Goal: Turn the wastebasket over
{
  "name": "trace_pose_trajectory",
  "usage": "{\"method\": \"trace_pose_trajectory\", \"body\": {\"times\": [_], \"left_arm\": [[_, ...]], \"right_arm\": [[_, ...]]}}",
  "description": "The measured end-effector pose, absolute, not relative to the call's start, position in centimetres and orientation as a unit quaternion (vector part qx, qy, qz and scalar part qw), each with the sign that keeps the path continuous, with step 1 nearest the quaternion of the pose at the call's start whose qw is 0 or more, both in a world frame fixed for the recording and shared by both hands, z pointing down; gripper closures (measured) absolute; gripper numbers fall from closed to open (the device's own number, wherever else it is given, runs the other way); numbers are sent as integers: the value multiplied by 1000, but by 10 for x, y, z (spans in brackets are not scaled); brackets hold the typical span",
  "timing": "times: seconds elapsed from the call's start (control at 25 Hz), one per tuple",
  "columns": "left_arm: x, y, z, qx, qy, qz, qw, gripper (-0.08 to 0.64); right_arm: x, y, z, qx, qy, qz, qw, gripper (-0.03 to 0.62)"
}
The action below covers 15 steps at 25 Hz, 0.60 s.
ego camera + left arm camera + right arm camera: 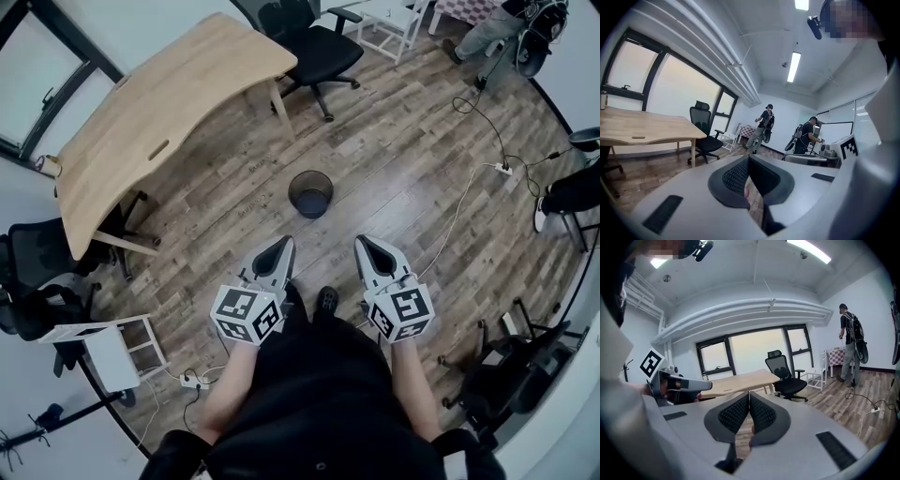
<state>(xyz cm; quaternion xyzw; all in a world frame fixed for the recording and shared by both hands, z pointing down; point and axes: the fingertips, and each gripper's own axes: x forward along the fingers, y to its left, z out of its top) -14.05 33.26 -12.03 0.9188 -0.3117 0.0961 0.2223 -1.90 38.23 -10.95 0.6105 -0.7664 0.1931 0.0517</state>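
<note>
- Two grippers, and neither is doing anything yet. The left hand-held gripper (pixel 279 249) and the right hand-held gripper (pixel 368 247) both have their jaws pressed together with nothing between them. They hang side by side in front of the person, pointing a bit downward.
- The wastebasket (pixel 310 194) is out on the wooden floor (pixel 403 169), upright with its open mouth facing up. It sits ahead of both gripper tips and roughly between them, and neither one touches it.
- It's small, round and dark, and looks like mesh to me. Can't tell if there's anything in it, too dark inside.
- My guess on handling: it's light and fairly stiff, so flipping it shouldn't take much force. An empty bin on smooth boards will probably skate away if you just nudge the side, though.
- I'd grab the top rim, one jaw inside the wall and one outside, since that's usually the firmest bit of a mesh bin. The jaws have to open first, obviously.
- The other option is pinching the body between both grippers from opposite sides and rolling it over, but thin mesh might dent.
- The tabletop (pixel 159 112) and the office chair (pixel 319 47) are well apart from it, so it can tip in any direction.
</note>
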Motion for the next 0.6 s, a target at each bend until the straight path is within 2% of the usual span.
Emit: {"method": "trace_pose_trajectory", "body": {"times": [0.6], "left_arm": [[-140, 343, -101, 907, -323, 122, 242, 543]], "right_arm": [[-9, 386, -87, 594, -770, 229, 54, 560]]}}
